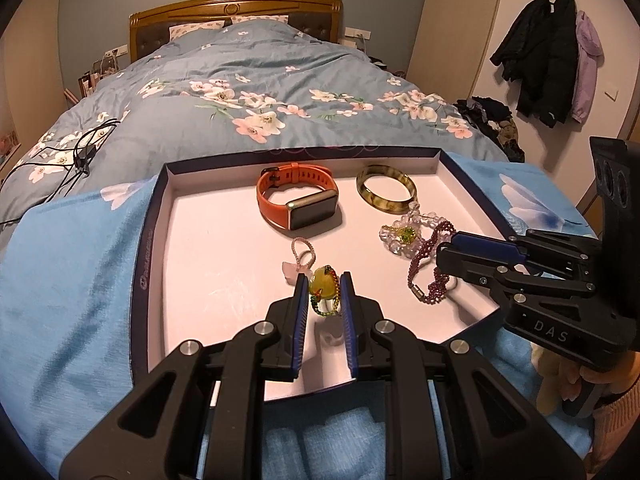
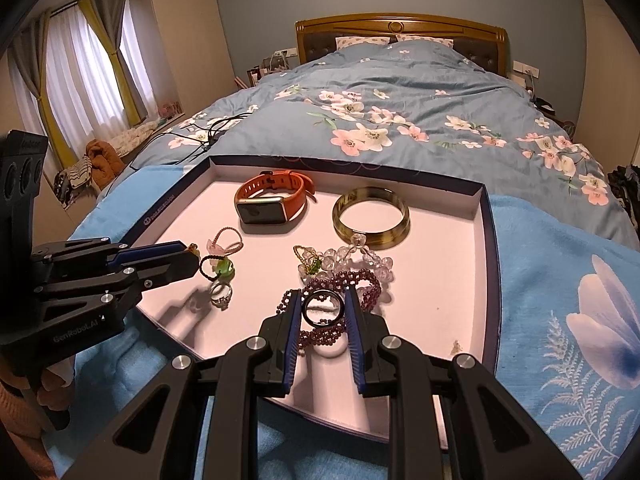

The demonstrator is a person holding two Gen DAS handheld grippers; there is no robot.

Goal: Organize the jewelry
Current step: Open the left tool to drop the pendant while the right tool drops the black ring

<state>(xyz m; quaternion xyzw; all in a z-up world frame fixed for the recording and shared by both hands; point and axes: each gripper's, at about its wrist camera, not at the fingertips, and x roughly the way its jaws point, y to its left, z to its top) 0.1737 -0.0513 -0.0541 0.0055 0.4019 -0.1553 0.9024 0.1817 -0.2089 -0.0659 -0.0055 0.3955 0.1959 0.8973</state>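
A shallow tray (image 1: pixel 149 216) with a navy rim lies on a blue towel. My left gripper (image 1: pixel 324 280) is shut on a yellow-green pendant (image 1: pixel 322 285) with a beaded cord, low over the tray's near side. My right gripper (image 2: pixel 323 294) is shut on a dark ring (image 2: pixel 322 309) above a purple bead bracelet (image 2: pixel 352 278). In the tray lie an orange smartwatch (image 1: pixel 298 200), a green-brown bangle (image 1: pixel 386 194), a clear bead bracelet (image 1: pixel 402 236), a pink bead charm (image 1: pixel 298 256) and a silver ring (image 2: pixel 221 295). Each gripper shows in the other's view: right gripper (image 1: pixel 445 255), left gripper (image 2: pixel 193 258).
The tray's rim (image 2: pixel 490 248) rests on a blue flowered towel (image 2: pixel 560 288) at the foot of a bed with a floral duvet (image 1: pixel 256 80). Black cables (image 1: pixel 80 152) lie on the duvet at left. Coats (image 1: pixel 548 60) hang on the right wall.
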